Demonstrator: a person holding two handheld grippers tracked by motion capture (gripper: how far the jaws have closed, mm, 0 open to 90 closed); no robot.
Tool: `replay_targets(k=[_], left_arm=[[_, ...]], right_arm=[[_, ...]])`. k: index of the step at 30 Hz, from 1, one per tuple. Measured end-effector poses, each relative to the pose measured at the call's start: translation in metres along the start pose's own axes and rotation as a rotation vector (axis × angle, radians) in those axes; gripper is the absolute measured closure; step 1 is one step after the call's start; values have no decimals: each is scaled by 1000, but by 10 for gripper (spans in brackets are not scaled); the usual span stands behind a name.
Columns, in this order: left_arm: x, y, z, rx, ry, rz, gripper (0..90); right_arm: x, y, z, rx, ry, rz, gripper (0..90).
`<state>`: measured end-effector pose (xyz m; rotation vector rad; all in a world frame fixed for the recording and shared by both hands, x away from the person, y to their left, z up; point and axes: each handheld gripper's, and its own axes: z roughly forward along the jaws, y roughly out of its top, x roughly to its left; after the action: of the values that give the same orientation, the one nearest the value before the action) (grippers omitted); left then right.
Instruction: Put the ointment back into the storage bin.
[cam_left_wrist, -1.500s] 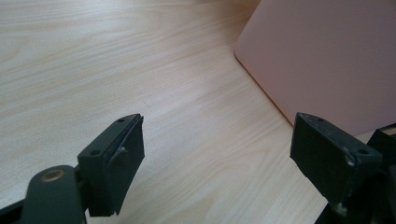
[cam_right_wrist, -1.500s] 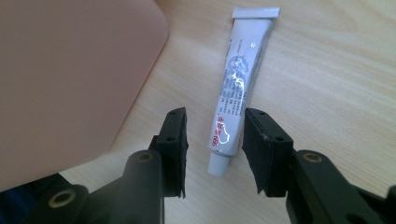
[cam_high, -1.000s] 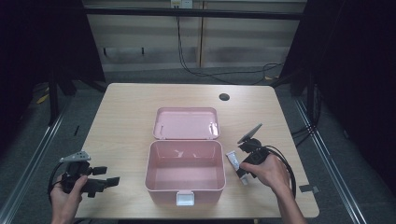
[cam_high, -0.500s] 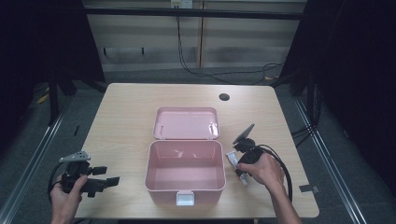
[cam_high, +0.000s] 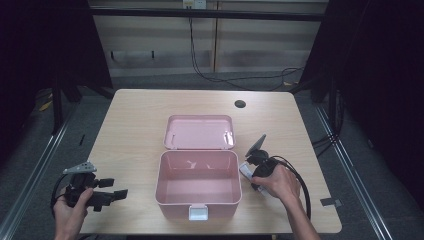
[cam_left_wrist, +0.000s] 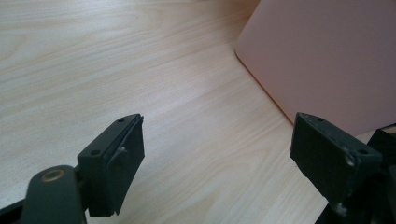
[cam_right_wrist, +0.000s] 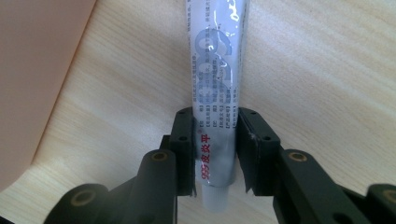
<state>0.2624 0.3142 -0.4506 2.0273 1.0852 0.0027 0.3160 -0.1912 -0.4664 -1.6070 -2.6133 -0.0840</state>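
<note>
A pink box (cam_high: 198, 201) stands open in the middle of the table, its lid (cam_high: 200, 132) laid back behind it; nothing shows inside. Just right of the box lies a white tube (cam_high: 245, 171) with grey and red print. My right gripper (cam_high: 252, 171) is shut on the tube; in the right gripper view the jaws of this gripper (cam_right_wrist: 215, 135) pinch the tube (cam_right_wrist: 217, 56) near its crimped end, low over the wood, with the box wall (cam_right_wrist: 32, 70) at the left. My left gripper (cam_high: 119, 193) is held open near the front left, and its jaws (cam_left_wrist: 217, 140) stand wide apart over bare wood, facing the box (cam_left_wrist: 327, 56).
A round cable hole (cam_high: 240, 104) sits near the table's far edge. A small dark patch (cam_high: 327, 202) marks the front right corner. Bare wood lies left of the box and behind the lid. Dark floor and rails surround the table (cam_high: 130, 125).
My right gripper has shifted a little toward the box and the table's front edge, down at the tube. The left gripper has hardly moved.
</note>
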Motion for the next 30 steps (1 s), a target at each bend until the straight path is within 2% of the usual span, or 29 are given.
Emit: replay_targets(k=[9,23,30], left_arm=[[0,-1,-1,-2,2,-1,176],[0,-1,-1,-5,1,0,176],[0,-1,-1,-2,5,-1,176]], right_arm=[[1,-1,-1,15,-6,-43,717],[-3,-10,-19,-7,7,-56,721],[-4,-15,-19,26,-2,-75,721]])
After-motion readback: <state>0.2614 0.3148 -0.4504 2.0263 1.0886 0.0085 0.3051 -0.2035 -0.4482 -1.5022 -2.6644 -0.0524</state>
